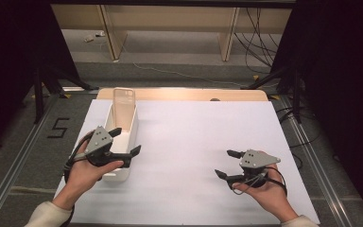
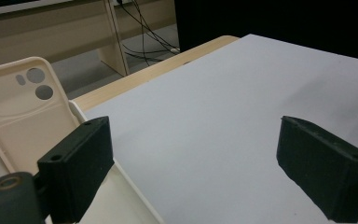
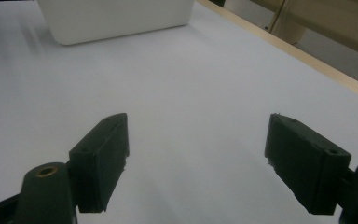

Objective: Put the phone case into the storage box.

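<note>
**Reaching for the phone case standing in the white bin**

Hovering over the near end of the white bin [image 1: 123,137] at the left side of the desk [image 1: 194,142]: left gripper [image 1: 126,140], jaws standing wide, nothing between them. Leaning upright against the far end of that bin: a pale, translucent phone case [image 1: 124,108], camera cut-outs at its top, seen close in the left gripper view [image 2: 25,112], just beyond the left jaw. Resting low over the bare desk, well apart from the bin: right gripper [image 1: 228,164], jaws likewise wide and empty, with the bin wall [image 3: 116,18] showing far ahead of it.

Judging the step in hand as the approach to the case. Doing it well probably meaning: keeping the jaws wide while advancing along the bin; bringing one jaw in front of the case and one behind, rather than pushing against its face; closing on the upper part, clear of the bin wall; squeezing gently, the case likely being thin and flexible; lifting straight up to avoid dragging the bin. Holding the right gripper ready to steady the bin if needed.
</note>
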The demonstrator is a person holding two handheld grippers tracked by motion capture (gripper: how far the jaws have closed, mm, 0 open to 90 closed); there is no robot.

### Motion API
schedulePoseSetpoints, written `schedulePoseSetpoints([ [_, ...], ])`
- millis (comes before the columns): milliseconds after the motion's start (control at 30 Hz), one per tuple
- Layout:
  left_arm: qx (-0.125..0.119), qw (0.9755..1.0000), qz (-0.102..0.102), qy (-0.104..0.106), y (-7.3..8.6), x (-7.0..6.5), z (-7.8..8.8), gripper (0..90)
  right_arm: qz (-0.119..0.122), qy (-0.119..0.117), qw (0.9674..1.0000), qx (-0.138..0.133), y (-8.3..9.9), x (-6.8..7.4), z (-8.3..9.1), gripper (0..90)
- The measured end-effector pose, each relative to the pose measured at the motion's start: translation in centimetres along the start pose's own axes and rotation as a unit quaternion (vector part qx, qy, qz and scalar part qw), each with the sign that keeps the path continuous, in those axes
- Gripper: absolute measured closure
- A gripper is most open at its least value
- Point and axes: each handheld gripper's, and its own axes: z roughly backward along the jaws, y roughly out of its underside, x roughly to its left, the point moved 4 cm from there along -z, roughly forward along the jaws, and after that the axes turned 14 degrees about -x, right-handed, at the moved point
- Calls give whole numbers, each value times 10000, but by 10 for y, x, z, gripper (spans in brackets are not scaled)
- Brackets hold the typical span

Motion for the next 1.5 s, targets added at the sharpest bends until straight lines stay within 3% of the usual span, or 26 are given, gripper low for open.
schedulePoseSetpoints([
  [400, 28, 9999, -44, 134, 6, -8, 2, 103, 0, 2, 10000, -6, 0, 0, 0, 231],
  [1500, 20, 9996, -151, 234, 19, -16, 8, 110, 20, -11, 10000, -1, 0, 1, 0, 231],
])
